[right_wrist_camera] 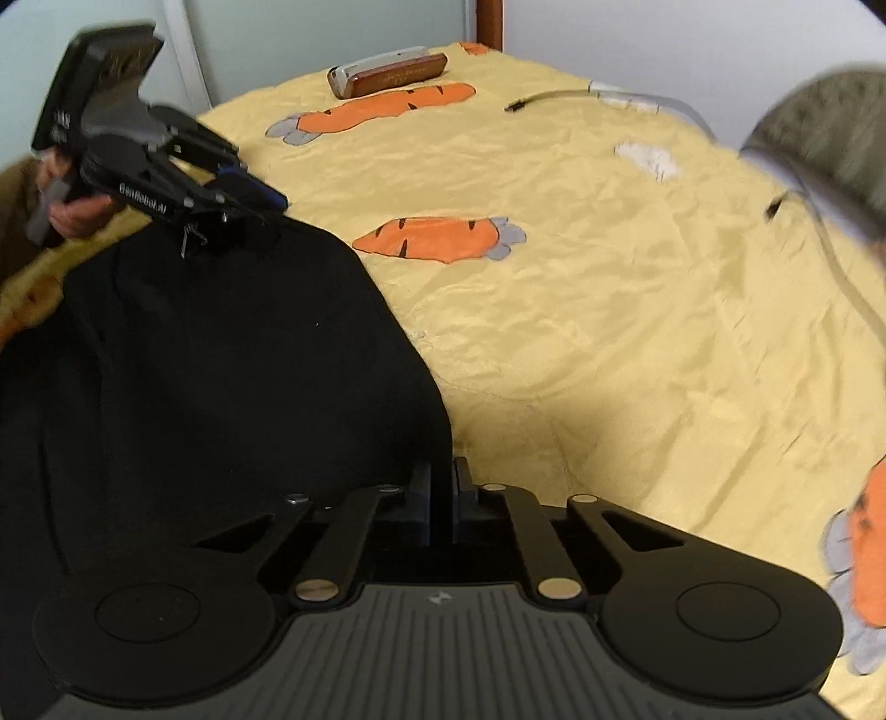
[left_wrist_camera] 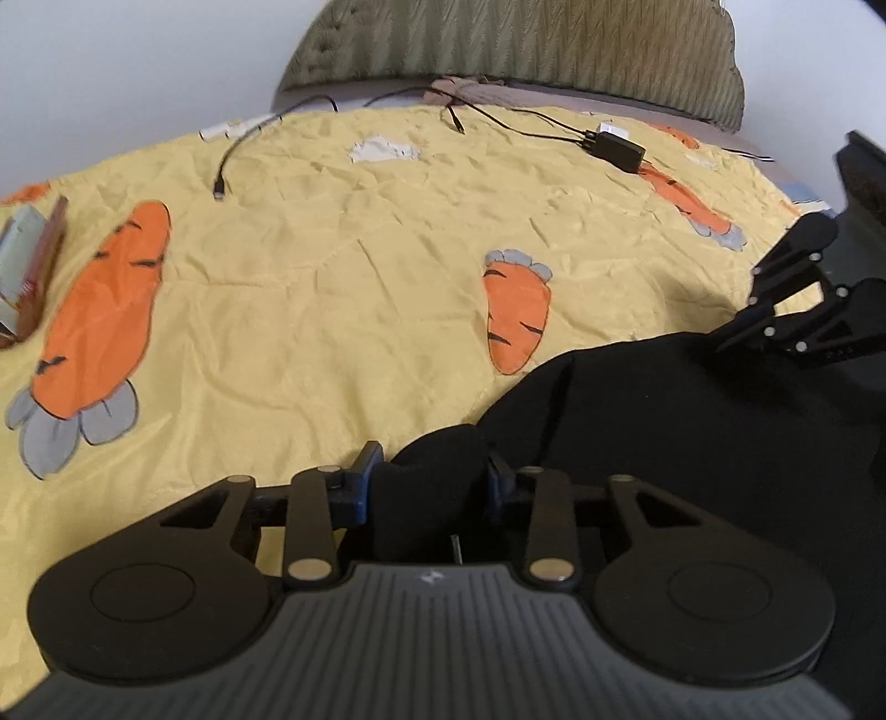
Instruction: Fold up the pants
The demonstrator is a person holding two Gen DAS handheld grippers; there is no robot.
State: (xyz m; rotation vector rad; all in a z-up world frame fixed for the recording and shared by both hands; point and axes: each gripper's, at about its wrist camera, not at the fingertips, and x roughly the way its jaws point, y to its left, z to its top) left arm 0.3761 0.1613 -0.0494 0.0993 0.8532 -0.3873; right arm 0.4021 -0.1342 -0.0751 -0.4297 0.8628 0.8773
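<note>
Garment: the black fabric pants [right_wrist_camera: 221,354] hang as a dark sheet between the two grippers, their lower part draped on the yellow carrot-print quilted bedspread [left_wrist_camera: 332,266].

Left gripper [left_wrist_camera: 432,476]: jaws clamped on a bunched fold of the pants; the blue pads sit fairly wide apart because thick cloth fills the gap between them.

Right gripper [right_wrist_camera: 441,487]: jaws pressed nearly together on a thin edge of the pants, which rises straight up from between them.

Relation of grippers: in the right wrist view the left gripper sits up and to the left of the right jaws, at the far top corner of the cloth, so each holds one end of the same edge.

Beyond the jaws: open bedspread lies ahead of both grippers; black charging cables with a black power adapter [left_wrist_camera: 617,147] and a brown-edged book [right_wrist_camera: 387,72] lie well beyond, near the olive-green knitted pillow [left_wrist_camera: 515,50].

Step in hand (judged): the held edge appears lifted, ready to be carried over for a fold.

Next move (judged): both grippers should travel together, keeping the edge taut and level, then lower it onto the remaining cloth with edges aligned before releasing.
</note>
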